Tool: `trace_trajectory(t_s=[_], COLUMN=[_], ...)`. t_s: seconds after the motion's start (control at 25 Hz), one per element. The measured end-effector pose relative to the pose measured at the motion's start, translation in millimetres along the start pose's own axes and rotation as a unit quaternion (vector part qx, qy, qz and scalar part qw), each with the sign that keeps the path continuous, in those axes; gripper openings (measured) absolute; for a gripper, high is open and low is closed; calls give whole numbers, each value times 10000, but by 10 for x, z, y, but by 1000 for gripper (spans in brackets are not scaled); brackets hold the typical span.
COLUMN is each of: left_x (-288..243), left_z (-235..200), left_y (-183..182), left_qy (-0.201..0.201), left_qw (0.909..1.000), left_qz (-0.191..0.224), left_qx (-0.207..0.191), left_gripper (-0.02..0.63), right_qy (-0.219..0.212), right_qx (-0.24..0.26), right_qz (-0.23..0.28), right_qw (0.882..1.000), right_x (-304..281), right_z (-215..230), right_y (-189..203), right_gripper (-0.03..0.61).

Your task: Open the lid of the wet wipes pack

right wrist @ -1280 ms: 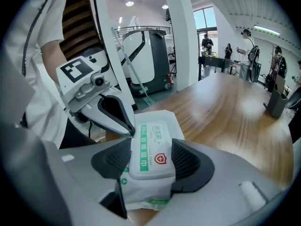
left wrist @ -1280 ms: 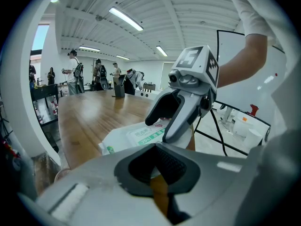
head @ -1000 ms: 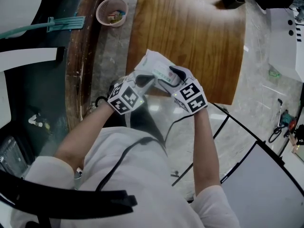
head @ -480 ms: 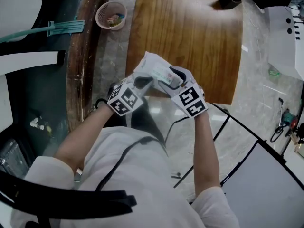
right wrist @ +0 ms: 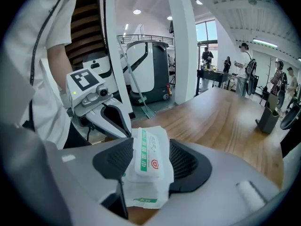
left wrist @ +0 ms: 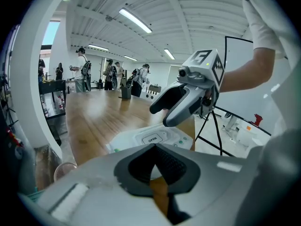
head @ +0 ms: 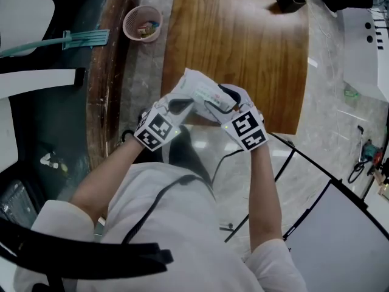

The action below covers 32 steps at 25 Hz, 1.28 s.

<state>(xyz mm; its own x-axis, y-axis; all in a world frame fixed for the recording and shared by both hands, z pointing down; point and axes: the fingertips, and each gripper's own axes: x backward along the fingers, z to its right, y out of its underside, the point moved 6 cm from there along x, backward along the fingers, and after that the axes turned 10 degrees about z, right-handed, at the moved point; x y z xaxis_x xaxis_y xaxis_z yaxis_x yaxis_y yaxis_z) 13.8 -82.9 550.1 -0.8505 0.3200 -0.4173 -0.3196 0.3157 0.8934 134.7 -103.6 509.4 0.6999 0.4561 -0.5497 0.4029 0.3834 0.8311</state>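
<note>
from the head view i saw the wet wipes pack (head: pixel 201 93) held up in the air over the near edge of the wooden table (head: pixel 243 41), between the left gripper (head: pixel 181 104) and the right gripper (head: pixel 227 97). a small pink basket (head: pixel 142 23) stood well apart, near the table's far left corner. in the left gripper view its jaws were almost together, pinching the near edge of the pack, and the lid (left wrist: pixel 152 139) with the word "open" lay flat and closed. in the right gripper view the jaws stood wide apart and had just been closing a little, with the pack between the pads (right wrist: pixel 114 161); i could not see them pressing on it.
</note>
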Motion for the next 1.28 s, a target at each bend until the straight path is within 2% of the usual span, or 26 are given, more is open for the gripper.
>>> trace_trajectory(t_s=[0.12,0.6,1.28], left_x=[11,18,36], left_z=[-24,11,-45], left_y=[-132,-363,-532], left_qy=[-30,-93,-234], left_qw=[9999,9992,9985], left_qz=[103,337,420], left_qx=[-124,-196,-245], left_gripper=[3,2,2], right_qy=[68,417,852], right_qx=[-18,-66,-527], right_qz=[87,404,463], right_qw=[9999,9983,9939], right_x=[31,114,53], right_z=[57,262,748], right_y=[-36,-125,102], right_gripper=[249,210,160])
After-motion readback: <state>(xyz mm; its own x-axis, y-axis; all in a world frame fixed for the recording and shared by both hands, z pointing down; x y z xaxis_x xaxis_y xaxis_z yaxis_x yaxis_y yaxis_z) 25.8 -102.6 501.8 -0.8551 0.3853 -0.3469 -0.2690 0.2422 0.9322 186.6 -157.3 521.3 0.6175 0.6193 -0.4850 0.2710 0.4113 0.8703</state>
